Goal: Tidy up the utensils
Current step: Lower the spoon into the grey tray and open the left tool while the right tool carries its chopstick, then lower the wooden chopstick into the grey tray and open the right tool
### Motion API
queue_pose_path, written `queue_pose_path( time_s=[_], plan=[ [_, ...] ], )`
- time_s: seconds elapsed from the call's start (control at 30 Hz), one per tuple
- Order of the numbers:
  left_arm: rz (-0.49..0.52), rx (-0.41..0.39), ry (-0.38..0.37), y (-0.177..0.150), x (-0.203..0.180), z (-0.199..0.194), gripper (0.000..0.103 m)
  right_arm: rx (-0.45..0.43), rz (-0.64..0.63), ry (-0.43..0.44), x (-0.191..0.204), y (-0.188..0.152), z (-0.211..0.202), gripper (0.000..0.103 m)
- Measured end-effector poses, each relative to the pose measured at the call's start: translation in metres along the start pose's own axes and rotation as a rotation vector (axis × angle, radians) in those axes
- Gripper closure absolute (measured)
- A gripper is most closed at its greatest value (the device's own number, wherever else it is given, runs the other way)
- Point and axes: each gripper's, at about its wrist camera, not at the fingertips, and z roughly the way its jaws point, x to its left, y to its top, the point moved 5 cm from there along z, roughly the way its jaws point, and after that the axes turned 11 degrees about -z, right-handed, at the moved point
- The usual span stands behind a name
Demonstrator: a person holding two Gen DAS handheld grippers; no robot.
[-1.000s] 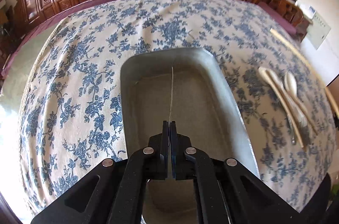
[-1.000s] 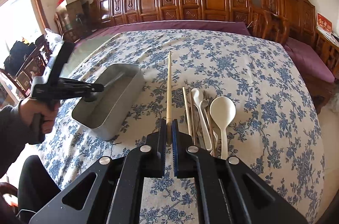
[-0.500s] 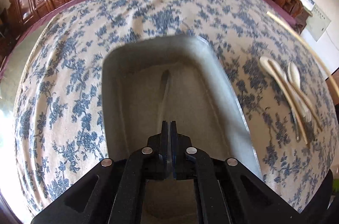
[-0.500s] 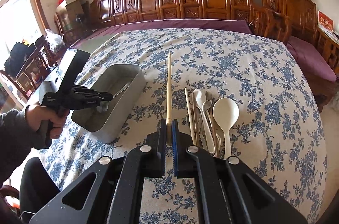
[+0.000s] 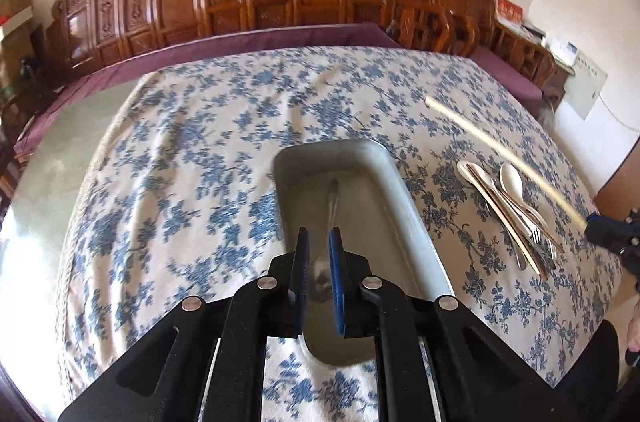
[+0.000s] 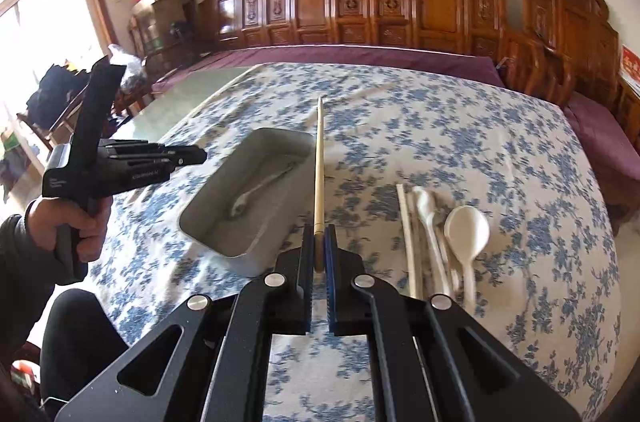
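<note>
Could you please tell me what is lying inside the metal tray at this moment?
One metal spoon lies on the floor of the metal tray. In the left wrist view, the left tongs cover the tray's near end.

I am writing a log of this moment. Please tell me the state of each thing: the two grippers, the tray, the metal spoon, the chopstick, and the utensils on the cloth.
Left gripper: open, empty, above the tray.
Right gripper: shut on the chopstick.
Tray: upright on the cloth, holds one spoon.
Metal spoon: lying flat in the tray.
Chopstick: held, pointing forward.
Utensil pile: lying on the cloth, beside the tray, not yet sorted.
</note>
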Motion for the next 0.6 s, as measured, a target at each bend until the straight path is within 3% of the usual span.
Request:
queue_pose_path(
  time_s=[0.37, 0.6],
  plan=[
    [-0.149, -0.086, -0.026, -0.014, 0.044, -0.023, 0.094, 0.049, -0.041, 0.047, 0.046, 0.013, 0.028, 0.097],
    [-0.175, -0.106, 0.002, -0.032, 0.061, -0.014, 0.094, 0.124, -0.098, 0.027, 0.068, 0.020, 0.062, 0.097]
  ],
)
